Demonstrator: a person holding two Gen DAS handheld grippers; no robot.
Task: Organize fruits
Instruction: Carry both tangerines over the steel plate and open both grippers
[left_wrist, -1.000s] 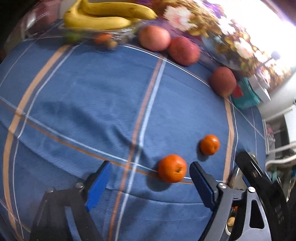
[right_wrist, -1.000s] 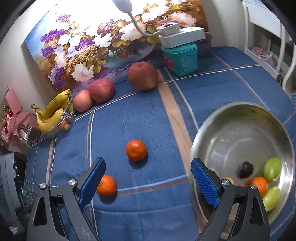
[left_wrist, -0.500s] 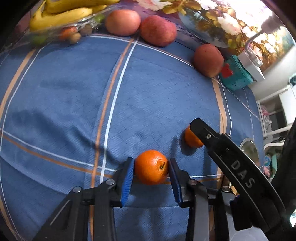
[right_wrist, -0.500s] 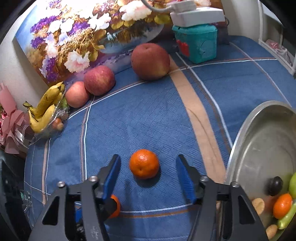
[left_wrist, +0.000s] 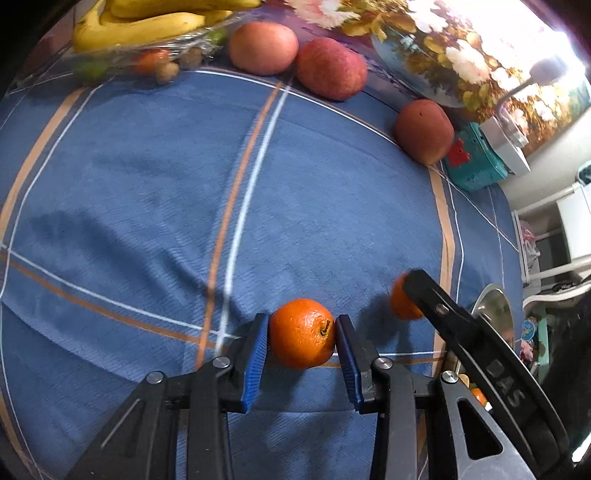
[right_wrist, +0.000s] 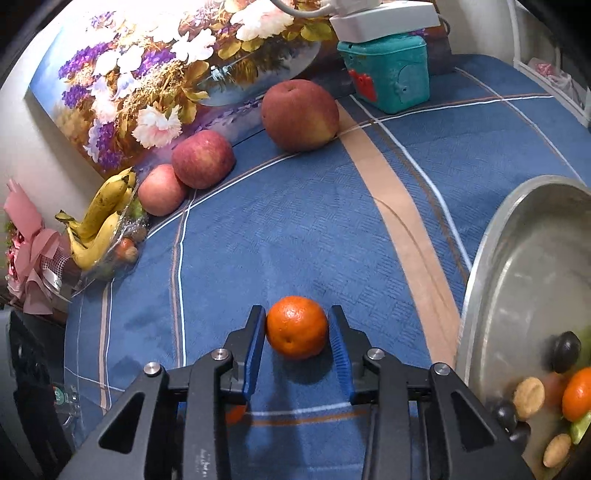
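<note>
Two oranges lie on the blue striped cloth (left_wrist: 147, 192). My left gripper (left_wrist: 301, 320) is shut on the nearer orange (left_wrist: 301, 345), with both blue pads pressed against its sides. In the right wrist view my right gripper (right_wrist: 297, 313) points down over the other orange (right_wrist: 296, 326). Its jaws are closing, the orange sits between them, and the pads meet its flanks. The left wrist view shows that second orange (left_wrist: 400, 301) partly hidden behind a black finger of the right gripper. Both oranges rest on the cloth.
A steel bowl (right_wrist: 480, 258) at the right holds several small fruits. Three apples (right_wrist: 300, 114) (right_wrist: 203, 158) (right_wrist: 160, 190) line the back by a flower painting (right_wrist: 166, 66). Bananas (right_wrist: 99, 221) lie at back left, and a teal box (right_wrist: 388, 74) at back right.
Both grippers went from wide open to closed around an orange each. The right gripper also sank toward its orange.
</note>
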